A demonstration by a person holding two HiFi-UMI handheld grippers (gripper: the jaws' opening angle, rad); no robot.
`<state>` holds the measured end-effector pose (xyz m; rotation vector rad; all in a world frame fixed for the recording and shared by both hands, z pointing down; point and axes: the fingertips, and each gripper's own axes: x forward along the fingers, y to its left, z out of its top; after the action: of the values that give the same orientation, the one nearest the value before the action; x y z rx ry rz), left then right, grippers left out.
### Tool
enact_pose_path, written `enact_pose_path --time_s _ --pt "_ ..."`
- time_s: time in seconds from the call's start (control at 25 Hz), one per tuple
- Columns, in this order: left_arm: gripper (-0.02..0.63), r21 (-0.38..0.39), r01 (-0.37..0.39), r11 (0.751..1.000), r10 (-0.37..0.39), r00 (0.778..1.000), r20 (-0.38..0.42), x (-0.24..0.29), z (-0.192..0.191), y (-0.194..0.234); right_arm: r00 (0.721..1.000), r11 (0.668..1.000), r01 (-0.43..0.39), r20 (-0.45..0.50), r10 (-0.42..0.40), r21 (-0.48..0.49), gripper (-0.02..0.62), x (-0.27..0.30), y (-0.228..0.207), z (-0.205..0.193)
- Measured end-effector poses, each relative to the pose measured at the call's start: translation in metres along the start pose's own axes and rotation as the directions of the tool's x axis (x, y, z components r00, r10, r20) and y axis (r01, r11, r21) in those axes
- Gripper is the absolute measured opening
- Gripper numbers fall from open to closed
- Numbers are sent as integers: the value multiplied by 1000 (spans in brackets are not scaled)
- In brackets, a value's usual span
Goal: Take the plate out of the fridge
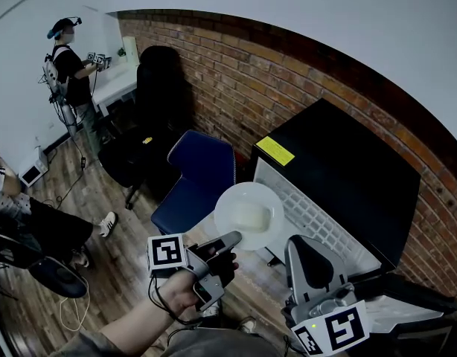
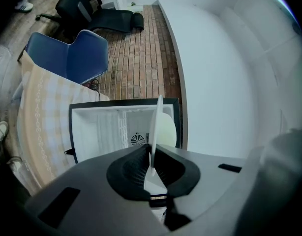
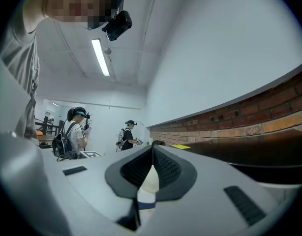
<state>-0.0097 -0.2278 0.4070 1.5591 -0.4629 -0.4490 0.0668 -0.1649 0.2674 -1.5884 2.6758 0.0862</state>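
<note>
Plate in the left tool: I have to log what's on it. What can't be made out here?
- Pale lump on the plate: head view, too small and washed out to identify.
- Plate's face: left gripper view, seen edge-on, so hidden.
- Yellow label on the fridge: head view, print too small.

Colour and pattern reference, fridge area.

Plate (image 1: 249, 216): plain white. Fridge (image 1: 347, 177): black casing, white interior, yellow label (image 1: 275, 151) on top. Chair (image 1: 201, 171): blue, pale edging. Wall (image 1: 288, 73): red-brown brick, pale mortar lines. Floor (image 1: 132, 236): brown wood planks. Left gripper (image 1: 236, 238) and right gripper (image 1: 307, 245): grey bodies, black pads, black-and-white square markers. Cloth (image 2: 40, 117): beige check.
</note>
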Motion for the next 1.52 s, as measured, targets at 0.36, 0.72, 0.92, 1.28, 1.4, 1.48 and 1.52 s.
enact_pose_path --time_s 0.36,0.72,0.92,1.28,1.4,1.48,1.52 --pt "31 12 -22 1000 21 991 135 -45 24 4 994 994 -112 3 112 4 31 20 29 -2" --pt "31 -8 -43 999 44 972 233 -92 40 21 974 975 -222 -33 222 19 32 42 67 -20" --pt "31 -24 -61 998 65 960 272 -115 45 34 960 961 -275 -48 276 30 32 49 89 -30" --pt "31 -58 -95 994 109 941 322 -148 45 62 940 947 -319 -114 322 43 31 52 115 -63" --pt "31 -66 -96 993 113 938 327 -152 44 66 943 950 -311 -113 313 33 31 51 114 -65" --pt "31 -72 -94 993 113 938 328 -152 44 66 946 952 -303 -113 305 34 31 50 111 -65" --pt "31 -75 -93 993 113 938 328 -151 43 66 947 954 -299 -114 301 35 31 50 109 -65"
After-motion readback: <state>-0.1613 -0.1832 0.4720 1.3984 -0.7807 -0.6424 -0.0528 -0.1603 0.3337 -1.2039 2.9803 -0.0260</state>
